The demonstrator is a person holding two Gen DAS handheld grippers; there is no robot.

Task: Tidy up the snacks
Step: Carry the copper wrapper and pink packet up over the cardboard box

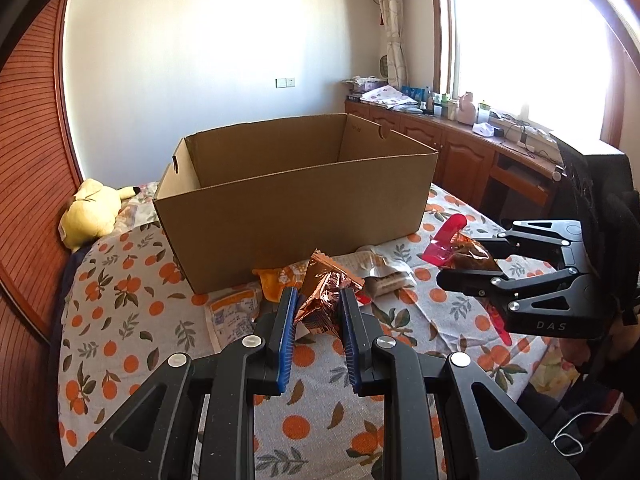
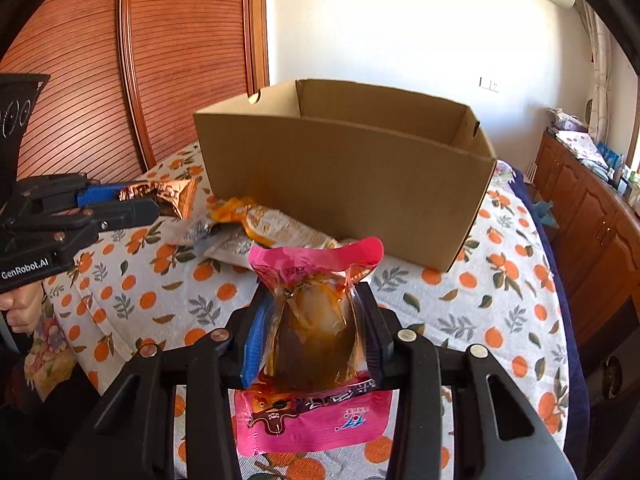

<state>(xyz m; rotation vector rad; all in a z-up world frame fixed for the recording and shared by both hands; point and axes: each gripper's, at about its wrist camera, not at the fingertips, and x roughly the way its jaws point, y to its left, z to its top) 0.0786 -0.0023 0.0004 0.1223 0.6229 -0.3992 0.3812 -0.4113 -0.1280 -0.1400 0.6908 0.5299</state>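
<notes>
My left gripper (image 1: pixel 318 296) is shut on a crinkled copper foil snack packet (image 1: pixel 322 280), held just above the bed. It also shows at the left of the right wrist view, where the left gripper (image 2: pixel 158 202) grips the copper packet (image 2: pixel 172 194). My right gripper (image 2: pixel 314 292) is shut on a pink packet (image 2: pixel 312 332) with brown food behind its clear window. From the left wrist view the right gripper (image 1: pixel 476 258) holds that pink packet (image 1: pixel 446 240) off the bedspread. An open cardboard box (image 1: pixel 288 216) (image 2: pixel 340 184) stands behind both grippers; its floor is hidden.
Loose snacks lie before the box: an orange packet (image 2: pixel 264 220) and a white printed packet (image 1: pixel 232 312). The bedspread (image 1: pixel 120 320) has an orange-fruit print. A yellow plush toy (image 1: pixel 88 216) lies left of the box. Wooden cabinets (image 1: pixel 460 152) with clutter run along the right.
</notes>
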